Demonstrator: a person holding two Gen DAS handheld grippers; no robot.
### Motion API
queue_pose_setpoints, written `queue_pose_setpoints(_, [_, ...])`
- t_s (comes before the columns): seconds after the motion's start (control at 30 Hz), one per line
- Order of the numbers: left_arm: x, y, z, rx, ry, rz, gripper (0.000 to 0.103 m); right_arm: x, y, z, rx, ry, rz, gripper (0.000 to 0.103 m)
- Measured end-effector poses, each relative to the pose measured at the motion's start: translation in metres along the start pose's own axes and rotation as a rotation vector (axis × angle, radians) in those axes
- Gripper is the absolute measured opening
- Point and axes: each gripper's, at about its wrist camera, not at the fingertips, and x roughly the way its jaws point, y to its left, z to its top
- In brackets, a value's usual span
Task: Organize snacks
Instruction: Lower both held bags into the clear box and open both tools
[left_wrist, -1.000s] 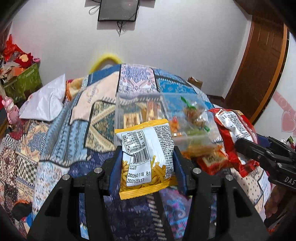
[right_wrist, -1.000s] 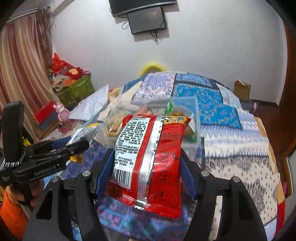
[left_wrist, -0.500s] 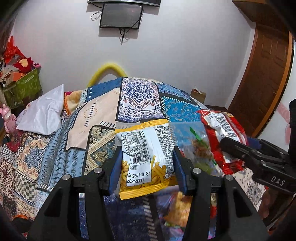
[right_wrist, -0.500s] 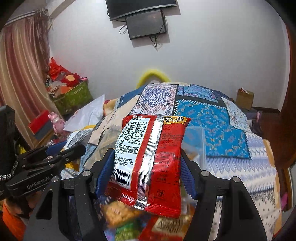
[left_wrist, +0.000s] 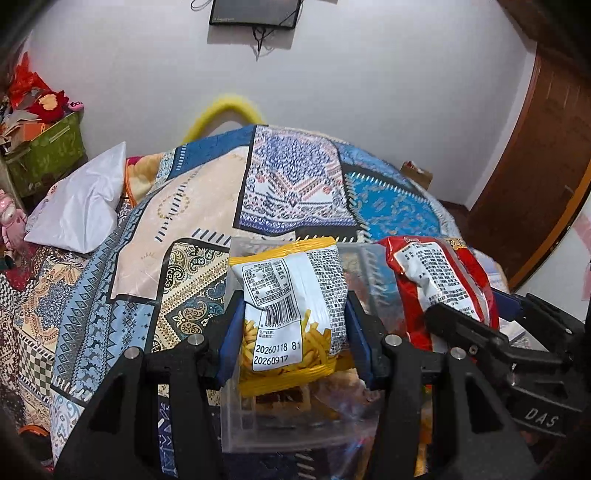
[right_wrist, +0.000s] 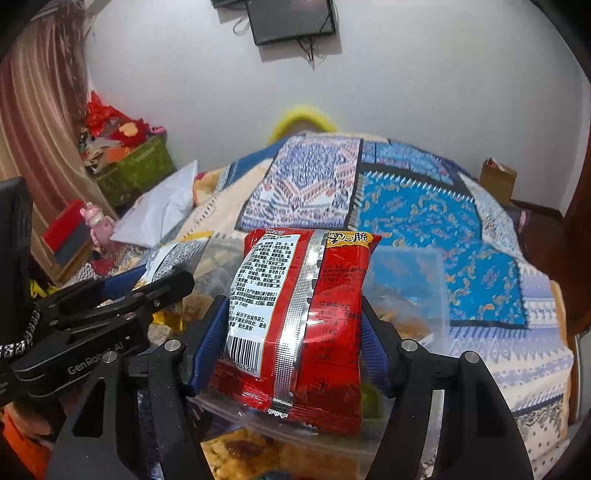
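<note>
A patchwork quilt (left_wrist: 295, 184) is stretching ahead of both grippers. Just below them a clear bin (left_wrist: 236, 417) is sitting, its contents blurred. The left gripper (left_wrist: 293, 334) is clamping a yellow snack bag (left_wrist: 291, 314); the right gripper (right_wrist: 291, 343) is squeezing a red snack bag (right_wrist: 299, 317), whose front only the right view is showing

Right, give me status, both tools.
Left tool shut on yellow snack bag. Right tool shut on red snack bag. Both over clear bin. Nothing blocking.
</note>
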Motion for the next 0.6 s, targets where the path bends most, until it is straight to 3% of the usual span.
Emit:
queue_pose_setpoints(0.37, [0.032,-0.004,0.004,0.023,0.040,0.033,0.051,0.021,-0.002,0.009,-0.050,0.056,-0.030,0.063])
queue_pose_setpoints(0.6, [0.028,-0.003,0.004,0.035,0.031,0.051,0.055,0.023,0.001,0.009,-0.077,0.070,-0.044,0.063])
